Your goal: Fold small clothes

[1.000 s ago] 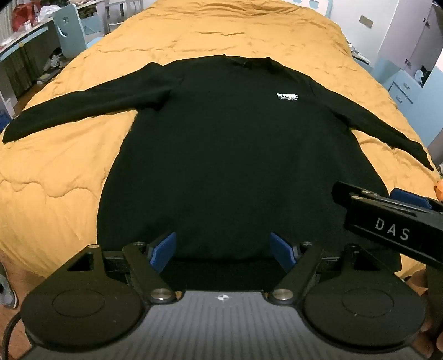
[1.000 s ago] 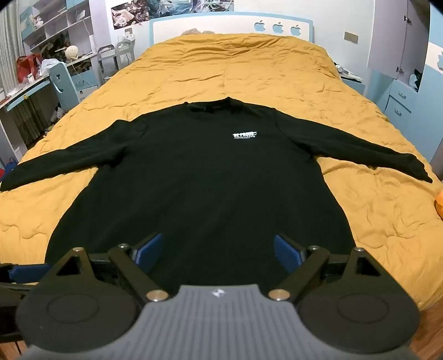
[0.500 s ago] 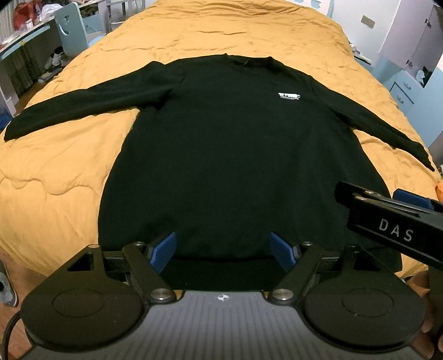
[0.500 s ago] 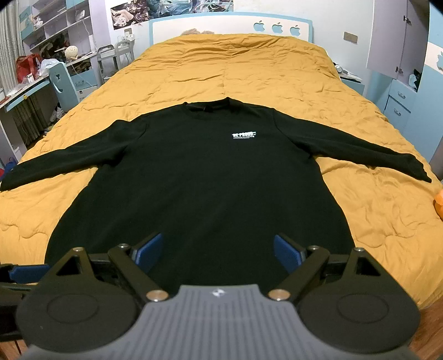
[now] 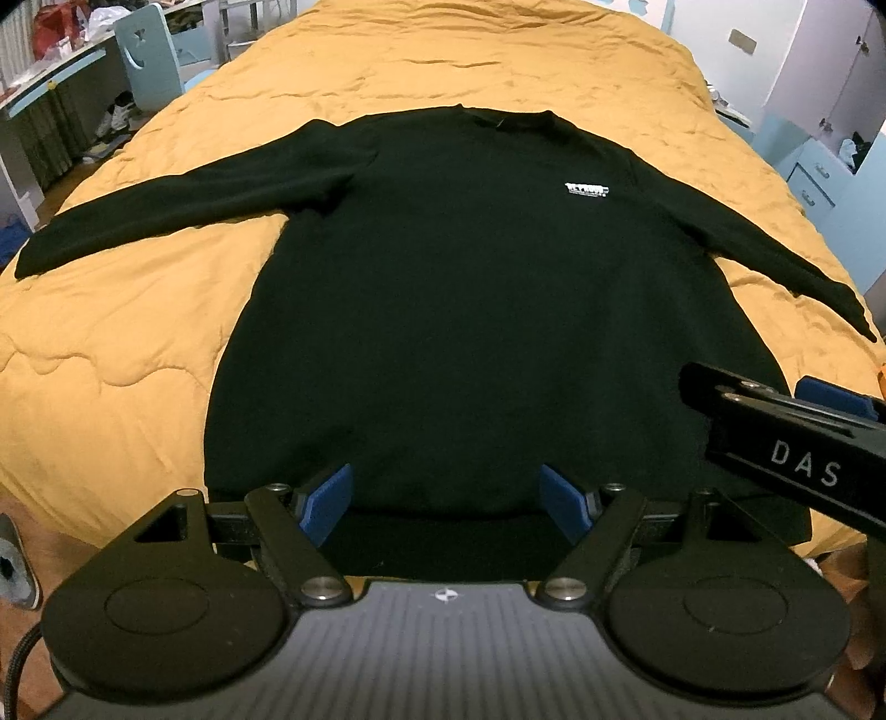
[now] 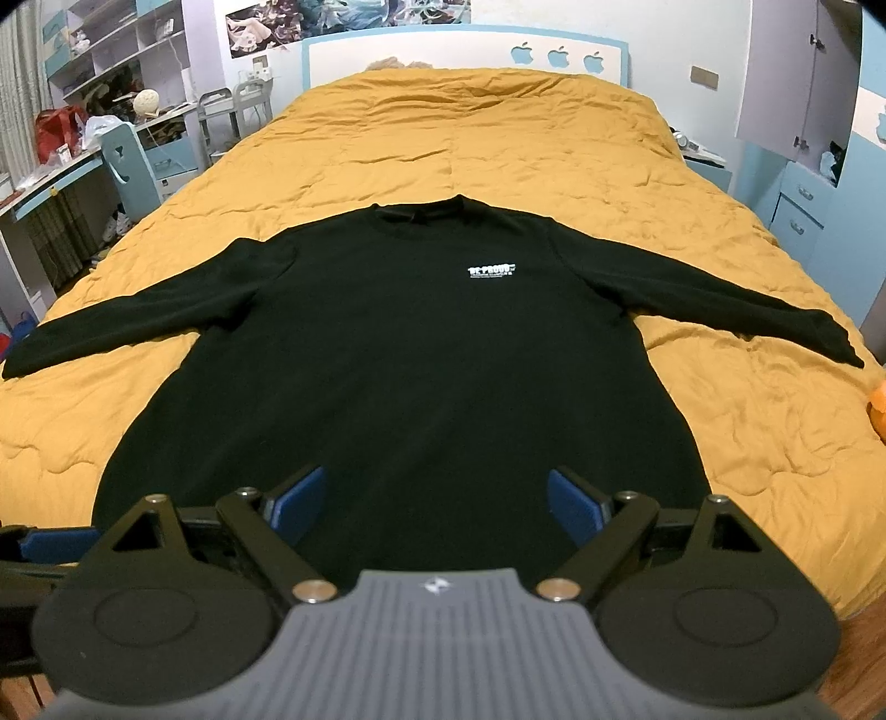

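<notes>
Black long-sleeved sweatshirt (image 5: 476, 310) lies flat, front up, on the mustard-yellow quilt (image 5: 127, 376) of a bed, collar (image 6: 426, 209) at the far end, hem toward the cameras and close to the near edge of the bed. Both sleeves spread out to the sides and slightly toward the cameras: left sleeve (image 6: 138, 321) reaches to the quilt's left edge, right sleeve (image 6: 720, 307) ends well short of the right edge. Small white chest logo (image 6: 492, 271) sits right of centre (first line looks like "BE PROUD", smaller print under it unreadable). Fabric mostly smooth, no folds made.

Left gripper (image 5: 446, 498) hovers over the hem, blue pads (image 5: 326, 501) spread wide apart, nothing between them; contact with the cloth cannot be told. Right gripper (image 6: 434, 501) likewise released, blue pads (image 6: 573, 507) wide apart above the lower part of the sweatshirt, holding nothing. In the left wrist view the right gripper's side shows at the right edge (marked "DAS"), just beside the left one.

Around: white-and-blue headboard (image 6: 465, 52) with three apple shapes, desk (image 6: 50, 188) and light blue chair (image 6: 130, 158) on the left, light blue drawers (image 6: 803, 213) on the right, an orange object (image 6: 877, 410) at the right edge of the quilt (cut off, can't identify).
</notes>
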Demonstrator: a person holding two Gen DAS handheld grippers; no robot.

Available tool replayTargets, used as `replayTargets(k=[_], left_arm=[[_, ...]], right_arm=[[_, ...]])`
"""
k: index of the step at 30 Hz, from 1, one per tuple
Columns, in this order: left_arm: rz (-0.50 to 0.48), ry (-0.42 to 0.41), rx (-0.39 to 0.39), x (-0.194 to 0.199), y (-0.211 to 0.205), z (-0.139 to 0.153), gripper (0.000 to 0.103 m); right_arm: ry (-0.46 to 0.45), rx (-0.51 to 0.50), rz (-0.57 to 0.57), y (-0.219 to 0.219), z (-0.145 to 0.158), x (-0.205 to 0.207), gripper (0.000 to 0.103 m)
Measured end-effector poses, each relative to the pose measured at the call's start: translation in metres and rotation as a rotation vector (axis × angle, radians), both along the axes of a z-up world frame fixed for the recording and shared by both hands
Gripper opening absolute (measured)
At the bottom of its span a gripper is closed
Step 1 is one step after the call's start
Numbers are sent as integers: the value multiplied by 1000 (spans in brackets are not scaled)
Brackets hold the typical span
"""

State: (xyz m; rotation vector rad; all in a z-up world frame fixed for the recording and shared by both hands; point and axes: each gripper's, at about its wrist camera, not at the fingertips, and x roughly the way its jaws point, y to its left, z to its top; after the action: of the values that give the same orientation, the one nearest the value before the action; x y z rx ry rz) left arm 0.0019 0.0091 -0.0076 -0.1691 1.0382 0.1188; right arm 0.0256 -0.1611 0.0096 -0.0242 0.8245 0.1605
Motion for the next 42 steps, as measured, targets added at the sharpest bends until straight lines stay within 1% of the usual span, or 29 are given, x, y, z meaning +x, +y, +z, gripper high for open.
replayTargets(k=[42], left_arm=[[-12, 0, -2, -2, -6, 1, 90]], right_arm=[[4, -4, -3, 0, 2, -1, 83]])
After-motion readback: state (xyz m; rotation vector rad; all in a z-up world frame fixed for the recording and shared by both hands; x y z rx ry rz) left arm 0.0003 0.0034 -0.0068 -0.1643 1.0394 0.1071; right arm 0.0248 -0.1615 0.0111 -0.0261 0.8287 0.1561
